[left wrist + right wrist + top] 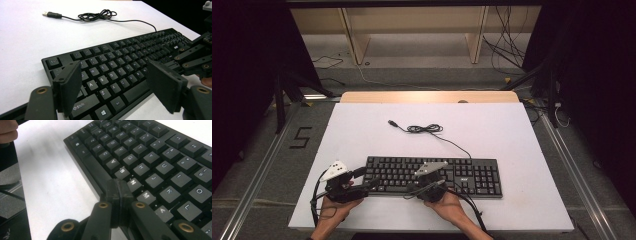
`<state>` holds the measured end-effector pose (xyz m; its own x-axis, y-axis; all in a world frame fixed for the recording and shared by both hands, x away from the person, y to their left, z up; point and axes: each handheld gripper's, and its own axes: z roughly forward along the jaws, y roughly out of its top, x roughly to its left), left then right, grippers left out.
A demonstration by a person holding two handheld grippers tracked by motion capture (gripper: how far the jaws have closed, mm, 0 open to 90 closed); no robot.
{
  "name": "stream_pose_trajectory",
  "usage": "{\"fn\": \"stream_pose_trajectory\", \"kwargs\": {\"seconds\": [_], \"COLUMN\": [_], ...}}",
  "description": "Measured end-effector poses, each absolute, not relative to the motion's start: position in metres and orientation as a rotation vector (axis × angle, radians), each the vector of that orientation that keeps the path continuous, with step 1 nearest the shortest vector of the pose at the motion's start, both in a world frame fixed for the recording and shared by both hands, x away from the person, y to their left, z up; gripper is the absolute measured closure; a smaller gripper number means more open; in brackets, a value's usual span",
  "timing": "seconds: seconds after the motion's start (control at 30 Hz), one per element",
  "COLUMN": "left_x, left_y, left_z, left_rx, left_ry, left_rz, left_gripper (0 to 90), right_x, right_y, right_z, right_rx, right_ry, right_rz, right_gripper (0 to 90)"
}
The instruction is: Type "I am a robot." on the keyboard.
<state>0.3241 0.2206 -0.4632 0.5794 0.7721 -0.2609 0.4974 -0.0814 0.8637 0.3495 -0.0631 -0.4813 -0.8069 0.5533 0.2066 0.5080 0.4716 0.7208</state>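
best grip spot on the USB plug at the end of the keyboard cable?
Grip the USB plug across its black moulded body, coming straight down. It lies flat on the white table, clear of the cable's coiled bundle, so both jaws can straddle its narrow sides.

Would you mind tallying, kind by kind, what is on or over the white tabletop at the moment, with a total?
Keyboard: 1, black, with its cable attached.
Keyboard cable: 1, loosely coiled, ending in a USB plug.
Hand-held grippers: 2, the left hand-held gripper open, the right hand-held gripper shut above the keys.
Total: 4.
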Motion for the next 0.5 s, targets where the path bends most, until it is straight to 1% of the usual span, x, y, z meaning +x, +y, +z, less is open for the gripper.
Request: {"fn": "stream_pose_trajectory", "kwargs": {"seconds": [0.5], "left_x": [0.3244], "left_y": [0.2203], "left_z": [-0.4638], "left_rx": [1.737], "left_ry": [1.059], "left_rz": [0.319], "left_gripper": [28.0], "right_x": [0.3491], "right_y": [-0.0615], "right_z": [-0.4840], "right_rx": [0.955], "right_ry": [2.649], "right_rz": [1.248], "right_gripper": [90.0]}}
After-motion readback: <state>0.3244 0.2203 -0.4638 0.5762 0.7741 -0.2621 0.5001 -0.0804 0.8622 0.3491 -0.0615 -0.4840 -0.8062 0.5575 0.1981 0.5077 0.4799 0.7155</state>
